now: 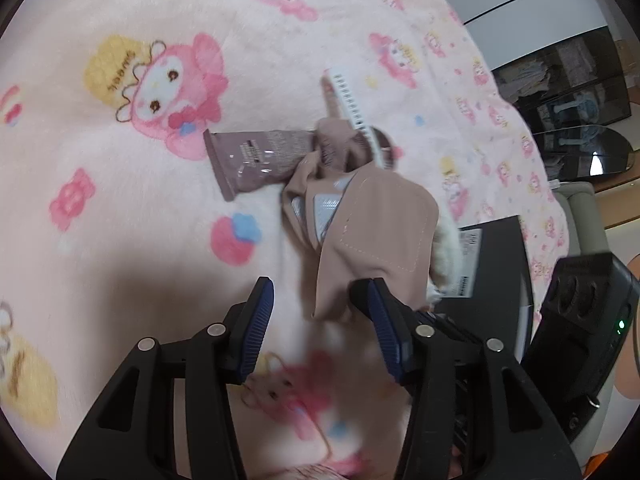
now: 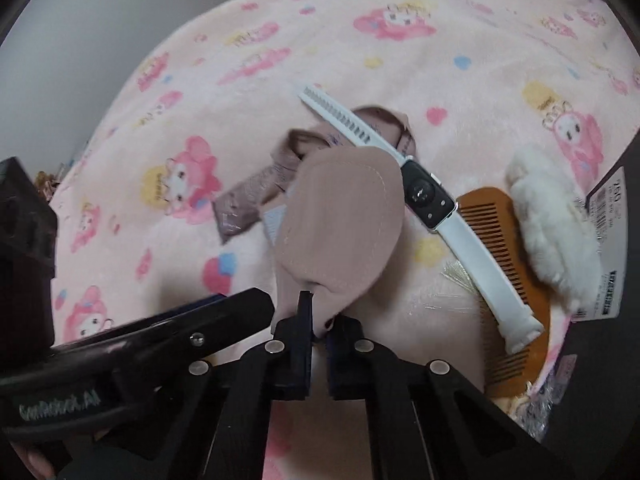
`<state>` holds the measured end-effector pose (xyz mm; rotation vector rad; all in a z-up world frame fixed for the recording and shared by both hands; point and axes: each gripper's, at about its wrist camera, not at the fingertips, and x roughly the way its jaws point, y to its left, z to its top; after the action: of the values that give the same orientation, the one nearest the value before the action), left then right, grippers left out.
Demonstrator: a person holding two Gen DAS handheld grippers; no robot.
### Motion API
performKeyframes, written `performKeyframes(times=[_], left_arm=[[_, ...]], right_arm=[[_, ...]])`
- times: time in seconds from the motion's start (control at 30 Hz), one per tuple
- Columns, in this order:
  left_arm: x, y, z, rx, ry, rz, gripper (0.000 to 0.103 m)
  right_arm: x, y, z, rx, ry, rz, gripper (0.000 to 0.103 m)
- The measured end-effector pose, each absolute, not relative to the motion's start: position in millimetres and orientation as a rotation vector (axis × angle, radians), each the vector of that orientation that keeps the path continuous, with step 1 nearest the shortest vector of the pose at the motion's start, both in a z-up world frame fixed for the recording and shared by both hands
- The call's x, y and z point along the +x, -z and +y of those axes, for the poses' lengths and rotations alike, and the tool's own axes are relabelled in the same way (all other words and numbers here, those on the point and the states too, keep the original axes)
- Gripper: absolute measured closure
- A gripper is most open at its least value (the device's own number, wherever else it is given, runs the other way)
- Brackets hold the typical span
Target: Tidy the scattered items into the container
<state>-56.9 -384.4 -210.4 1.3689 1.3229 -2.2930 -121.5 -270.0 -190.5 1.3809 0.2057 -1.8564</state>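
My right gripper, low in the centre of its frame, was clenched on the near edge of the tan fabric pouch, which hung tilted above the pink cartoon blanket. My left gripper stood released, nothing between its blue pads, its right finger just beside the pouch's lower edge. A mauve tube lay left of centre, one end under the pouch. The white-strapped watch ran diagonally across a brown comb; a white fluffy item lay at right beside a dark box.
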Motion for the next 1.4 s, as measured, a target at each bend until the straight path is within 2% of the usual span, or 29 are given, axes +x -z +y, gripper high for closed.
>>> performKeyframes(times=[0.23,0.43,0.57,0.67,0.8,1.0,1.1,1.13,1.2,1.27,1.33,1.37,1.4], left_arm=[[-32.1,168.6,-337.8,1.384,2.416,1.371,0.05],[-16.3,137.9,-263.4,1.511,2.57,1.292,0.05],[-19.8,151.4,-189.3,1.696,2.595,1.174,0.05],[-21.2,163.9,-136.3,1.802,2.61,0.976,0.05],[-20.0,171.0,-108.3,1.835,2.589,0.837,0.05],[-25.2,174.2,-101.1,1.821,2.556,0.773,0.049],[-34.6,177.6,-81.5,1.87,2.597,0.785,0.047],[-36.6,177.2,-78.7,1.872,2.617,0.799,0.044],[-43.5,181.0,-67.8,1.861,2.636,0.791,0.033],[-52.1,190.6,-57.3,1.879,2.621,0.759,0.033],[-59.5,205.4,-47.7,1.93,2.594,0.763,0.036],[-61.2,213.0,-43.9,1.957,2.584,0.769,0.047],[-61.4,219.7,-40.0,1.988,2.568,0.737,0.075]], right_arm=[[-87.6,134.2,-205.8,1.262,1.907,0.139,0.1],[-47.3,100.2,-106.7,1.23,1.885,-0.014,0.1],[-29.8,110.6,-43.7,1.282,1.968,-0.031,0.1],[-29.0,129.3,9.8,1.38,2.028,-0.1,0.1],[-28.6,131.0,75.6,1.412,2.178,-0.112,0.1],[-44.7,141.9,125.8,1.509,2.304,-0.109,0.097],[-46.4,142.6,148.0,1.475,2.346,-0.2,0.096],[-45.0,139.3,154.6,1.448,2.379,-0.234,0.094],[-41.2,136.6,164.6,1.414,2.434,-0.284,0.084],[-43.0,146.4,158.5,1.418,2.405,-0.308,0.06],[-50.0,172.0,141.4,1.465,2.269,-0.278,0.055],[-53.4,184.9,131.1,1.512,2.232,-0.255,0.055],[-57.5,195.1,122.9,1.555,2.226,-0.244,0.055]])
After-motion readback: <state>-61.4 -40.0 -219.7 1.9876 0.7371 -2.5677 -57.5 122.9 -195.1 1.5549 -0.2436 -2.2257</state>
